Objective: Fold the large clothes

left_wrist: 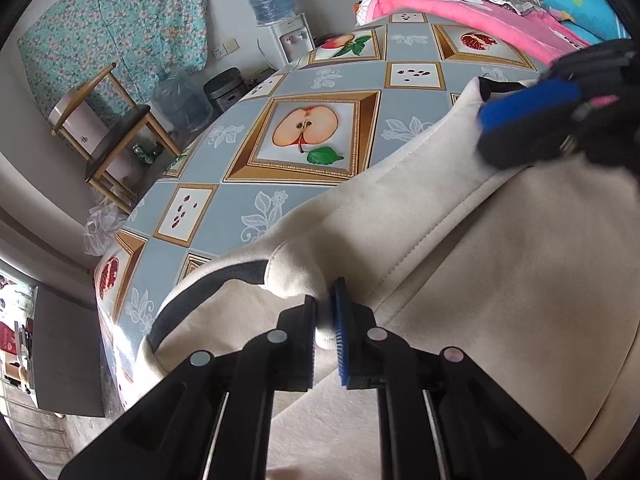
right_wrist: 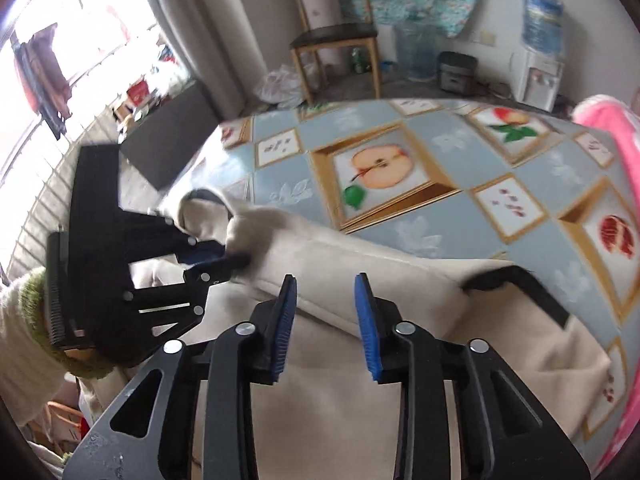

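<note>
A large cream garment (left_wrist: 460,264) with dark trim lies on the fruit-patterned tablecloth (left_wrist: 248,204). My left gripper (left_wrist: 325,320) is shut on a bunched fold of the cream garment near its dark-trimmed edge. It also shows in the right wrist view (right_wrist: 224,258), pinching the cloth at the left. My right gripper (right_wrist: 325,320) is open and empty, just above the garment (right_wrist: 360,280). In the left wrist view the right gripper (left_wrist: 532,116) is blurred at the upper right, over the garment's far edge.
A pink blanket (left_wrist: 460,12) and blue cushion (left_wrist: 576,0) lie at the table's far side. A wooden chair (right_wrist: 336,44), water dispenser (right_wrist: 538,76) and grey appliance (right_wrist: 456,72) stand on the floor beyond the table. A dark box (right_wrist: 168,144) sits by the window.
</note>
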`<state>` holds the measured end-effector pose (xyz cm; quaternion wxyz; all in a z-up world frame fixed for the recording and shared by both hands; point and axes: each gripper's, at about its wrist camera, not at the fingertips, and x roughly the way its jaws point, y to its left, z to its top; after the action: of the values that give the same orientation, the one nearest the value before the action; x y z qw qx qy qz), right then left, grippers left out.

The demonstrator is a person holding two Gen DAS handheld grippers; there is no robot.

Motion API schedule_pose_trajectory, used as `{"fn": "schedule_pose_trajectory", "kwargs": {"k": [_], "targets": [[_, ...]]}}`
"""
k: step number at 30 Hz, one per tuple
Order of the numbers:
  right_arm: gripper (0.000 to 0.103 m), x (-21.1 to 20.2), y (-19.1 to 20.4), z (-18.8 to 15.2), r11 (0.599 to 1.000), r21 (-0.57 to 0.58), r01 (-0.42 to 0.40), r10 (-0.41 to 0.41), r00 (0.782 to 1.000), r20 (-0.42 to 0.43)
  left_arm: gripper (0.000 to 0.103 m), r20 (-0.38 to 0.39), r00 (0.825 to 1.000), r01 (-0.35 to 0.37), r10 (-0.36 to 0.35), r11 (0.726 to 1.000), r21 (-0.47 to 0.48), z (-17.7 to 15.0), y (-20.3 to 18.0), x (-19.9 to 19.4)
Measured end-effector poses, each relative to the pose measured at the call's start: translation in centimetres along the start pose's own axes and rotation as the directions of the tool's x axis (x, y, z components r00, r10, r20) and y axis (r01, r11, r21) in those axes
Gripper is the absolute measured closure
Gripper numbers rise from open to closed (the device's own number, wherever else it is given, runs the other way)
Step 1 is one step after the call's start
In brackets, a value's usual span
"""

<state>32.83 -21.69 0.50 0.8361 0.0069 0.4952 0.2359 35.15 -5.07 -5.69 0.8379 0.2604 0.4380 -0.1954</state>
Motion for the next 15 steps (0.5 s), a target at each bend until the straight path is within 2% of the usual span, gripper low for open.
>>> {"fn": "schedule_pose_trajectory", "kwargs": {"k": [1, 3, 4, 6, 8, 9, 11, 12, 14, 15], "targets": [[0.084, 0.9, -0.2, -0.1, 1.000, 0.007, 0.000, 0.000, 1.000, -0.031, 0.093, 0.006, 1.000, 0.000, 0.000, 1.000, 0.006, -0.1, 0.1, 0.0], [0.084, 2.8, -1.1, -0.7, 0.999, 0.044, 0.001, 0.003, 0.995, -0.096, 0.091, 0.014, 1.000, 0.017, -0.017, 1.000, 0.001, -0.2, 0.7, 0.0], [0.084, 3.4, -1.6, -0.9, 0.998, 0.063, -0.020, 0.025, 0.995, -0.093, 0.089, 0.018, 0.999, 0.036, -0.035, 0.999, -0.014, -0.2, 1.2, 0.0], [0.084, 3.2, -2.3, -0.8, 0.994, 0.091, -0.055, 0.063, 0.994, -0.090, 0.087, 0.035, 0.994, 0.104, -0.101, 0.990, -0.092, -0.2, 2.8, -0.3], [0.084, 3.1, -2.4, -0.9, 0.991, 0.112, -0.069, 0.079, 0.992, -0.093, 0.084, 0.070, 0.980, 0.196, -0.185, 0.958, -0.210, -0.3, 5.1, -0.6], [0.084, 3.1, -2.4, -0.8, 0.992, 0.109, -0.068, 0.078, 0.993, -0.094, 0.083, 0.080, 0.978, 0.208, -0.194, 0.945, -0.253, -0.4, 5.9, -0.8], [0.084, 3.0, -2.2, -1.0, 0.993, 0.104, -0.062, 0.072, 0.993, -0.094, 0.082, 0.106, 0.987, 0.148, -0.119, 0.935, -0.324, -0.6, 7.2, -1.5], [0.084, 3.0, -2.1, -1.0, 0.993, 0.102, -0.061, 0.070, 0.993, -0.094, 0.082, 0.128, 0.986, 0.143, -0.104, 0.926, -0.350, -0.7, 7.9, -2.1], [0.084, 2.8, -2.0, -1.3, 0.993, 0.103, -0.063, 0.072, 0.993, -0.091, 0.082, 0.164, 0.979, 0.174, -0.119, 0.909, -0.379, -0.9, 8.3, -3.0], [0.084, 2.7, -2.0, -1.3, 0.993, 0.103, -0.065, 0.074, 0.993, -0.088, 0.082, 0.182, 0.974, 0.194, -0.134, 0.910, -0.367, -0.8, 8.0, -3.4]]}}
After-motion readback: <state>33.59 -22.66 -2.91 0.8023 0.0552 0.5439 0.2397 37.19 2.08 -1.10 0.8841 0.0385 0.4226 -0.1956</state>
